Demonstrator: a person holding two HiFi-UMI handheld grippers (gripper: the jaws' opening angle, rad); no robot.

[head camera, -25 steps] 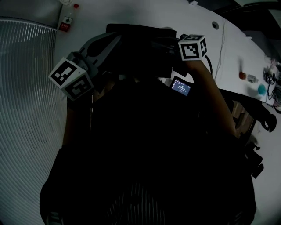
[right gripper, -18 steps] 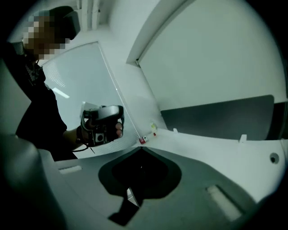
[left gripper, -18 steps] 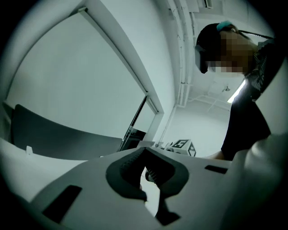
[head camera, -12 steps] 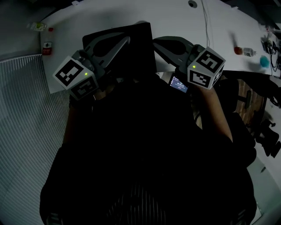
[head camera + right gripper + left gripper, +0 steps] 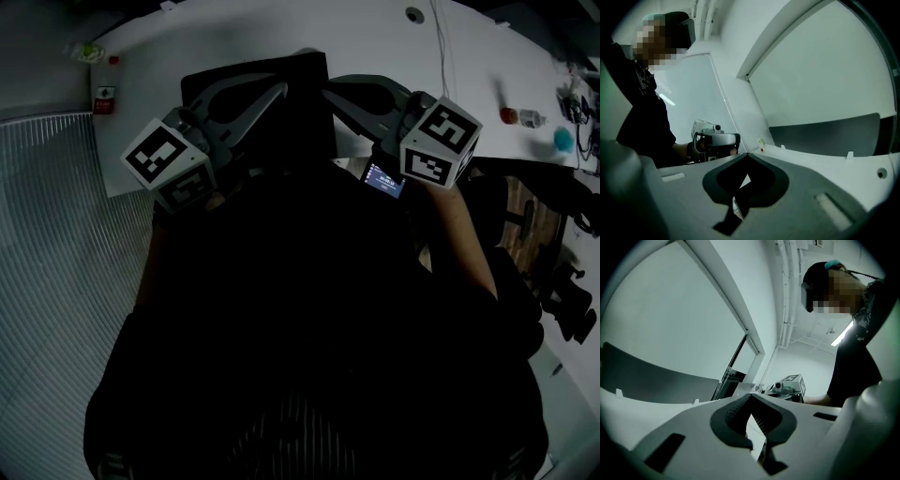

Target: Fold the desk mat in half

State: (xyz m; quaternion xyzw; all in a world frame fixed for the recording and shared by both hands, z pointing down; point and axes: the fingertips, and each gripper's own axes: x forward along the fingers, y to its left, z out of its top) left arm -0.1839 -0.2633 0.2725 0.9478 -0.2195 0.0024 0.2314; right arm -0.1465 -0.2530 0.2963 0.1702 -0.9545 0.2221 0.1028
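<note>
Matt dark desk mat [image 5: 305, 103], smooth table [image 5: 234, 37]

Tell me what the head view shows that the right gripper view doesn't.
Head view only: the black desk mat lying on the white table, and a small lit screen. Right gripper view only: the jaws of the right gripper meeting tip to tip, and a dark panel along the table's far edge. Both: the left gripper and the table.
</note>
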